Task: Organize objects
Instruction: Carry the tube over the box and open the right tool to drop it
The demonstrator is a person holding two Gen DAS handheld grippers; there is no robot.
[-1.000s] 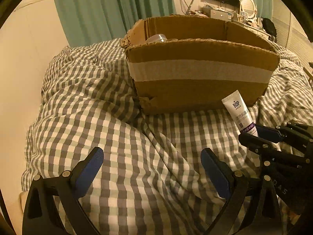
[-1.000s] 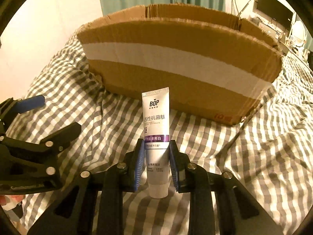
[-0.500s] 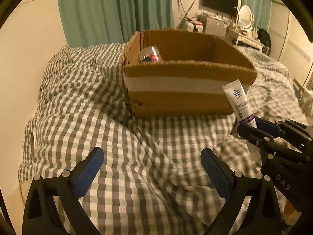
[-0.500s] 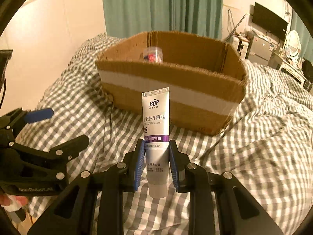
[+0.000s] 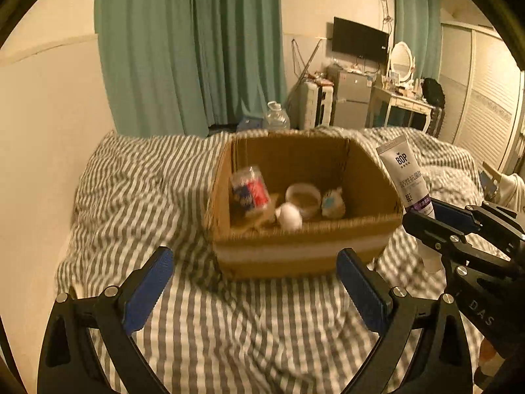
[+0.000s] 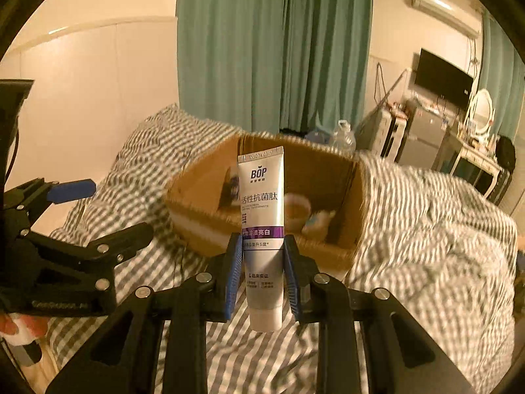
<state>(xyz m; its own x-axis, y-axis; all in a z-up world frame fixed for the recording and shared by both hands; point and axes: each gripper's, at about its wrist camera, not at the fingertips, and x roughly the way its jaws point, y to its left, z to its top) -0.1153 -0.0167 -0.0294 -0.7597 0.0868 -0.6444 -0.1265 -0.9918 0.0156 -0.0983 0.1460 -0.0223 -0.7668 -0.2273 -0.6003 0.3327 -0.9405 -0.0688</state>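
The right tool pinches one tube between its blue pads, cap end down and crimped end up, label facing the camera. The left tool is spread wide with nothing between its fingers, above the checked bed.

Compared with a second ago, both tools sit higher and farther back from the box. Then only its taped front wall filled the views; now both cameras look down over the rim into it. The grip on the tube is unchanged. In the left view the tube now shows beside the box's right front corner, tilted, held above the bed by the right tool; earlier it stood in front of the box's front wall.

There is one box, open on the bed. Inside, four things can be counted: one clear jar with red and blue contents leaning at the left, one white ball near the front wall, one round cup behind it, and one small pale packet to the right. The blur hides finer detail.
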